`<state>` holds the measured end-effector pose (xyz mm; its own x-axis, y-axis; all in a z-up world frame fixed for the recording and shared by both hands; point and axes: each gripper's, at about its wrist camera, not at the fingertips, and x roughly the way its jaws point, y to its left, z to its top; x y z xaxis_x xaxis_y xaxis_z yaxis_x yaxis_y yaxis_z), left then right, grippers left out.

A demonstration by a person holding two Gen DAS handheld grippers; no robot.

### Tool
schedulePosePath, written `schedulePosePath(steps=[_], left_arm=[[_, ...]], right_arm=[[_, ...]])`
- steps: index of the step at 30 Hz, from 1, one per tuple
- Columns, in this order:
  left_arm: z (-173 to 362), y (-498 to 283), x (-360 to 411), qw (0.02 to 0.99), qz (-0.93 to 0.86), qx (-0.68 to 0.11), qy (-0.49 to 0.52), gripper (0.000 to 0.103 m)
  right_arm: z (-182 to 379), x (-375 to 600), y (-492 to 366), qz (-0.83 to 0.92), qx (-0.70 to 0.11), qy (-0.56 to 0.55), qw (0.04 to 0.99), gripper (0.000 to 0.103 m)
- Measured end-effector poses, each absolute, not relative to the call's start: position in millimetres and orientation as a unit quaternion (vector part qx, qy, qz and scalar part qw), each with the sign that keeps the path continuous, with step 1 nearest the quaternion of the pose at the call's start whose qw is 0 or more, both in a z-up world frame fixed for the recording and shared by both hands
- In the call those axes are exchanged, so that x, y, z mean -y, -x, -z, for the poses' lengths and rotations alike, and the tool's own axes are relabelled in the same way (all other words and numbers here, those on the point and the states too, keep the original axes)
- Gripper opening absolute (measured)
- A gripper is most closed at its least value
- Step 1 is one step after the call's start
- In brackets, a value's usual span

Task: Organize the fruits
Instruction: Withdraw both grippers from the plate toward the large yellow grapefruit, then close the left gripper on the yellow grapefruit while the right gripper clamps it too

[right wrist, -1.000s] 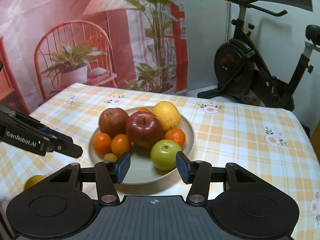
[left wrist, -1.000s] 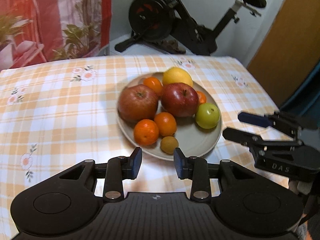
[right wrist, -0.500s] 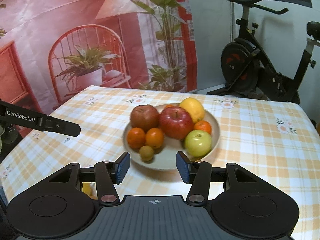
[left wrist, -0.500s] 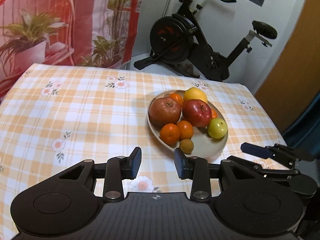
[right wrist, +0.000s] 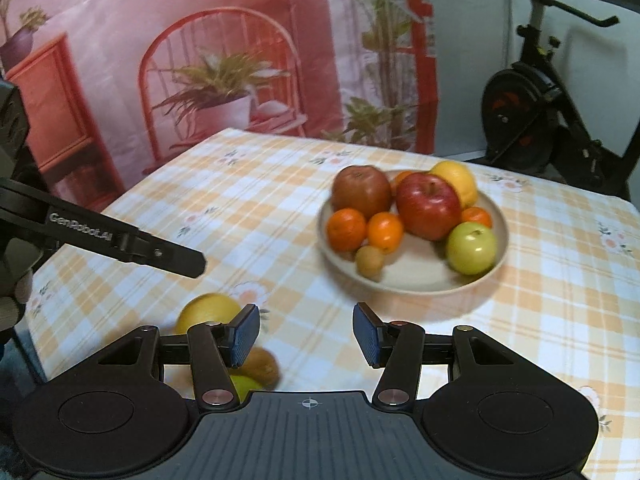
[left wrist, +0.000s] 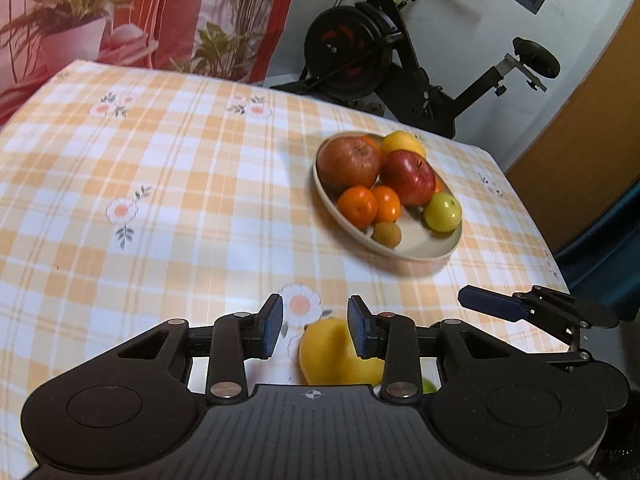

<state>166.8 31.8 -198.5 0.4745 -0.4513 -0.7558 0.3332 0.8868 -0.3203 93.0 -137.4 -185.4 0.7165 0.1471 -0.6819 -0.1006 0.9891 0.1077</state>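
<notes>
A beige plate (left wrist: pixel 420 256) (right wrist: pixel 416 276) holds a red apple (left wrist: pixel 408 176), a brownish apple (left wrist: pixel 348 162), a green apple (right wrist: pixel 472 246), tangerines, a yellow citrus and a small brown fruit (left wrist: pixel 387 234). My left gripper (left wrist: pixel 315 326) hovers open over the near tablecloth, above a loose yellow fruit (left wrist: pixel 336 354) that its pads do not touch. My right gripper (right wrist: pixel 306 334) is open and empty, well short of the plate. Near its left finger lie the yellow fruit (right wrist: pixel 208 312), a kiwi (right wrist: pixel 262 366) and a green fruit (right wrist: pixel 244 386), partly hidden.
An orange-checked tablecloth (left wrist: pixel 180 200) covers the table. An exercise bike (left wrist: pixel 380 52) stands behind the far edge, a printed curtain (right wrist: pixel 200 60) at the back left. One finger of the left gripper (right wrist: pixel 160 254) reaches in from the left of the right wrist view.
Both grippers have drawn back from the plate toward the table's near edge. The plate looks smaller and farther off. The loose yellow fruit has come into view under the left gripper.
</notes>
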Motion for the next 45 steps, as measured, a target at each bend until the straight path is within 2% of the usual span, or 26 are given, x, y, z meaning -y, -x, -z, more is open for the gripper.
schedulePosePath(steps=[13, 21, 27, 38, 42, 45], left_arm=[[211.0, -171.0, -43.5, 0.848, 0.232, -0.471, 0.073, 0.037], [216.3, -178.1, -45.8, 0.841, 0.239, -0.479, 0.081, 0.037], [218.0, -182.8, -46.7, 0.836, 0.244, -0.483, 0.087, 0.037], [219.2, -182.6, -53.8, 0.829, 0.248, -0.49, 0.108, 0.037], [220.4, -176.1, -63.6, 0.825, 0.257, -0.487, 0.126, 0.037], [222.6, -173.4, -70.5, 0.818, 0.259, -0.492, 0.146, 0.037]], right_arm=[[200.4, 105.9, -100.7, -0.09, -0.412, 0.036, 0.906, 0.052], [200.7, 90.2, -106.2, -0.124, -0.416, 0.065, 0.899, 0.063], [203.4, 79.9, -111.8, -0.146, -0.416, 0.062, 0.895, 0.065], [216.3, 74.1, -126.6, -0.166, -0.419, -0.001, 0.893, 0.065], [219.2, 78.2, -125.8, -0.173, -0.421, -0.024, 0.89, 0.059], [220.0, 76.4, -124.3, -0.177, -0.421, -0.024, 0.889, 0.058]])
